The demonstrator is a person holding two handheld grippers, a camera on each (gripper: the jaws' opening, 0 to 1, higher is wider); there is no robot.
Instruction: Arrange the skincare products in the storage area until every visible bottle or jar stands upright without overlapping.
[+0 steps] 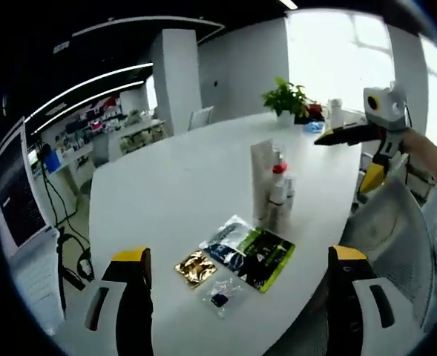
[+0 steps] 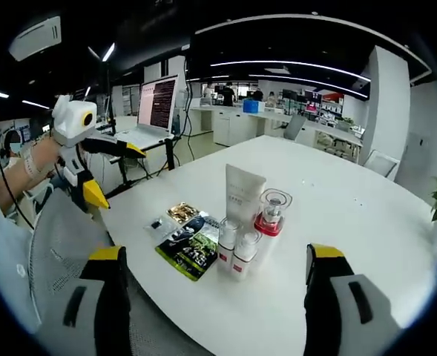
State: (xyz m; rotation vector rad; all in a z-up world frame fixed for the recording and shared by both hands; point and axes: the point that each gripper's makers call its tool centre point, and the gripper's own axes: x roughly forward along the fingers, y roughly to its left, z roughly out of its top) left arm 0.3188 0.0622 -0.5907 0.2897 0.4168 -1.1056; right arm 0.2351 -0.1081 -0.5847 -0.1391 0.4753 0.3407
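A group of skincare products stands upright on the white table [image 1: 166, 185]: a tall white tube [image 1: 263, 178], a pump bottle with a red collar [image 1: 278, 189] and small white bottles beside it. In the right gripper view the tube [image 2: 243, 194], the red-collared bottle [image 2: 271, 215] and two small bottles [image 2: 235, 250] stand close together. Flat sachets lie next to them: a green-black packet [image 1: 260, 256], a gold one [image 1: 196, 267] and a small clear one [image 1: 219, 295]. My left gripper [image 1: 239, 256] is open, short of the packets. My right gripper [image 2: 216, 254] is open and empty, short of the bottles.
A potted plant [image 1: 285, 96] and small items stand at the table's far end. A white mesh chair [image 2: 62, 245] sits at the table edge near the sachets. A laptop [image 2: 155, 104] rests on a side desk. Each gripper, held by a hand, shows in the other's view.
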